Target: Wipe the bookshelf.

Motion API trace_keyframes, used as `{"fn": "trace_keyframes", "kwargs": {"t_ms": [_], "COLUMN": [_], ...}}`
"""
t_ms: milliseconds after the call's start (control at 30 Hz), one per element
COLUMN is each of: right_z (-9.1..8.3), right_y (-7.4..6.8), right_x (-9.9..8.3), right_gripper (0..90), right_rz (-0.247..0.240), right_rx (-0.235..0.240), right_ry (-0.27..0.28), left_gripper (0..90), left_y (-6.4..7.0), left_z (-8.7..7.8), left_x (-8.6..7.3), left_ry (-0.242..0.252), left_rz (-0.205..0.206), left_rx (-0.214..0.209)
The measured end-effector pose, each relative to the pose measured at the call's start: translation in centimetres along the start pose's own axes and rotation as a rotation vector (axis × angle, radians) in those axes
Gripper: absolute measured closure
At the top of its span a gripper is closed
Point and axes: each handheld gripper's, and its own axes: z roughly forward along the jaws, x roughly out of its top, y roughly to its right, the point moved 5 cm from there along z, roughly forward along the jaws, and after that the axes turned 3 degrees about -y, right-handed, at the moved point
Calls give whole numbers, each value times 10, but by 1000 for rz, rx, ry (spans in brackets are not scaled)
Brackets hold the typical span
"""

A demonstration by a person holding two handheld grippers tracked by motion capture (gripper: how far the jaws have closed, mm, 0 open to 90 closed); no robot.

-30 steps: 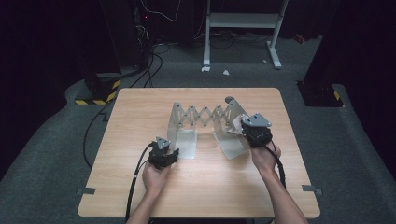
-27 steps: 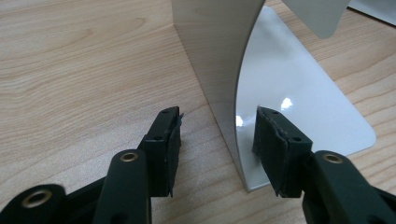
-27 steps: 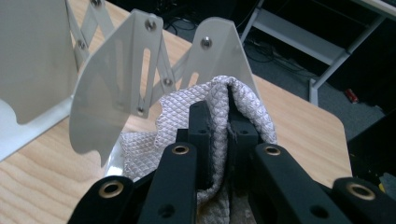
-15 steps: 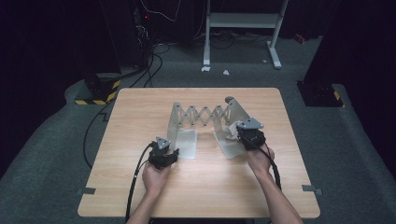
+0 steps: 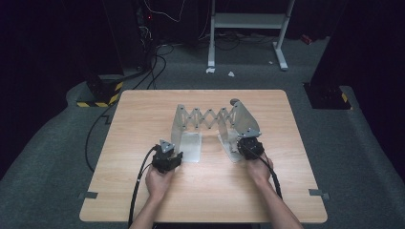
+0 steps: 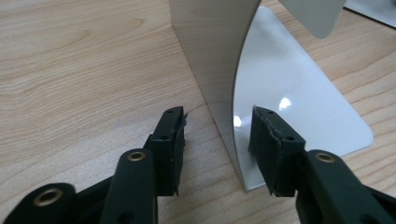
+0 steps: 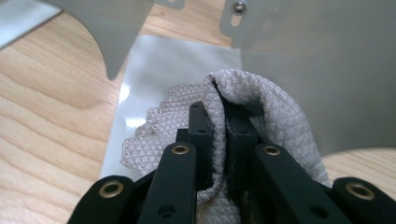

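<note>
The cloth (image 7: pixel 261 112), a grey waffle-weave rag, sits pinched in my right gripper (image 7: pixel 219 126), jaws clamped tight on a fold of it, pressed onto the base plate of the right end of the metal rack (image 5: pixel 243 121). A second ago that gripper hovered higher up beside the upright panel; it has since slid down toward me along the plate, so I judge I am midway through a wiping stroke on that foot. My left gripper (image 6: pixel 217 140) has not moved: jaws apart, straddling the lower edge of the left upright (image 6: pixel 212 56), one jaw on the wood side, one over the shiny left base plate (image 6: pixel 299 107), not yet squeezing. Farther out, the scissor lattice (image 5: pixel 208 117) spans between both uprights on the table (image 5: pixel 143 109), half extended, unchanged in width
</note>
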Motion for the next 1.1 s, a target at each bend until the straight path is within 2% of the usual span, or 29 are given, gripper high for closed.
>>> {"fn": "trace_keyframes", "kwargs": {"t_ms": [267,467,667,833,933,1033,1100], "right_z": [7,16,25,34,40,40,36], "right_y": [-9,-9,-9,-12,-14,-15,-16], "right_x": [22,36,50,51,45,41,33], "right_gripper": [835,835,835,835,834,834,834], "right_rz": [24,64,83,77,71,74,52], "right_rx": [55,96,128,157,181,190,197], "right_ry": [6,4,8,-7,-36,-40,-52], "left_gripper": [668,721,757,761,759,754,753], "left_y": [0,0,0,0,0,0,-1], "left_z": [0,0,0,0,0,0,0], "left_x": [0,0,0,0,0,0,0], "left_ry": [4,5,5,4,5,4,4], "left_rz": [1,2,2,-1,0,-2,-3], "left_rx": [-15,-22,-28,-30,-27,-24,-24]}}
